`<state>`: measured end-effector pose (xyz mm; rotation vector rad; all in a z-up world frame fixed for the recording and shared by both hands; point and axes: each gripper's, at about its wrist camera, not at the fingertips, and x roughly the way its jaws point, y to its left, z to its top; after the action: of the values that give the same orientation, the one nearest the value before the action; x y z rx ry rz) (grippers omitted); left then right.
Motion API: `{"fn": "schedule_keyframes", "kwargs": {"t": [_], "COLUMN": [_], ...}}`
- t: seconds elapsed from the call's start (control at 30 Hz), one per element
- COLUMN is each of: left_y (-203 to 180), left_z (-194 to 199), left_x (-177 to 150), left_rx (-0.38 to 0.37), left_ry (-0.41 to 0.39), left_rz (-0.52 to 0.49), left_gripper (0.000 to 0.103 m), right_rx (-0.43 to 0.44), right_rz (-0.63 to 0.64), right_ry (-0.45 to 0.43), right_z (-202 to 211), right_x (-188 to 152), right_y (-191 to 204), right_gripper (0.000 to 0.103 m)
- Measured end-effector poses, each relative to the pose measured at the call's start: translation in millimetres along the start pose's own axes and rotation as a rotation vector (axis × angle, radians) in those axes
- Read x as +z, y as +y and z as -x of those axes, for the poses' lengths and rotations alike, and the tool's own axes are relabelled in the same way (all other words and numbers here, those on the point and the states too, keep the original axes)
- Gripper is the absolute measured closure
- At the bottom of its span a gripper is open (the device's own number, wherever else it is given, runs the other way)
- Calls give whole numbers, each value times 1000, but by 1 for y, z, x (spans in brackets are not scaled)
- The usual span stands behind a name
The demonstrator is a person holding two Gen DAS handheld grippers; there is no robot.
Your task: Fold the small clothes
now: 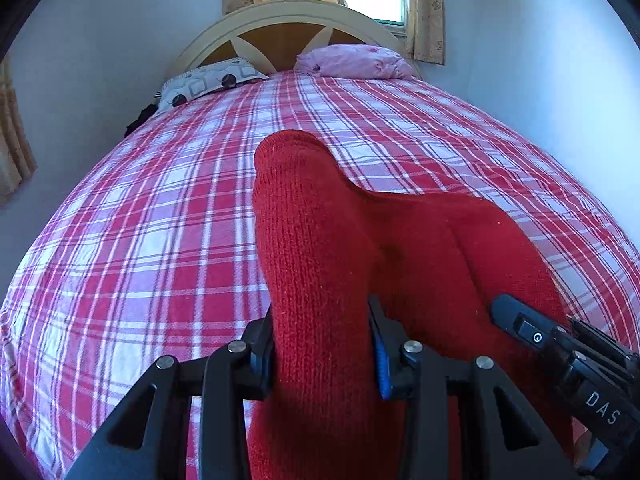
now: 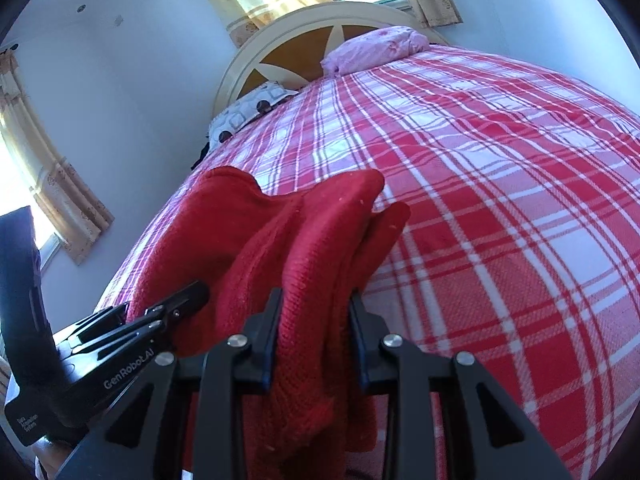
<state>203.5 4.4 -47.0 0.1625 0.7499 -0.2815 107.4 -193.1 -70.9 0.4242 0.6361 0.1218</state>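
Both grippers clamp one red knitted garment [image 1: 320,240]: my left gripper [image 1: 322,344] pinches a thick fold, my right gripper [image 2: 316,336] another bunch, lifting it above the bed's red-and-white checked cotton sheet [image 1: 160,220].

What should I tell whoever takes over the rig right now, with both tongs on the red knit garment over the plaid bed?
Left tongs: shut on the red knit garment, gripping a bunched fold.
Right tongs: shut on the same garment at another bunched part.
Garment: held up between both tongs above the plaid bedsheet, still rumpled, not laid flat.
Done: garment picked up by both tongs.
Left: probably spread it flat on the sheet, fold it, then release. No other clothes are visible.
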Motion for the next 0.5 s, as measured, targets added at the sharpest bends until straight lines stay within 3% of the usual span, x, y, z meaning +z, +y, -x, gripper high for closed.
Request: {"fn": "schedule_keyframes", "kwargs": {"t": [0.5], "left_y": [64], "left_z": [18], "left_x": [-14], "left_rx": [78], "left_ry": [-22], "left_rz": [97], "left_gripper": [64], "right_rx": [66], "right_rz": [115], "right_ry": [41], "right_z": [-23], "right_x": [-4], "right_y": [62], "right_gripper": [71]}}
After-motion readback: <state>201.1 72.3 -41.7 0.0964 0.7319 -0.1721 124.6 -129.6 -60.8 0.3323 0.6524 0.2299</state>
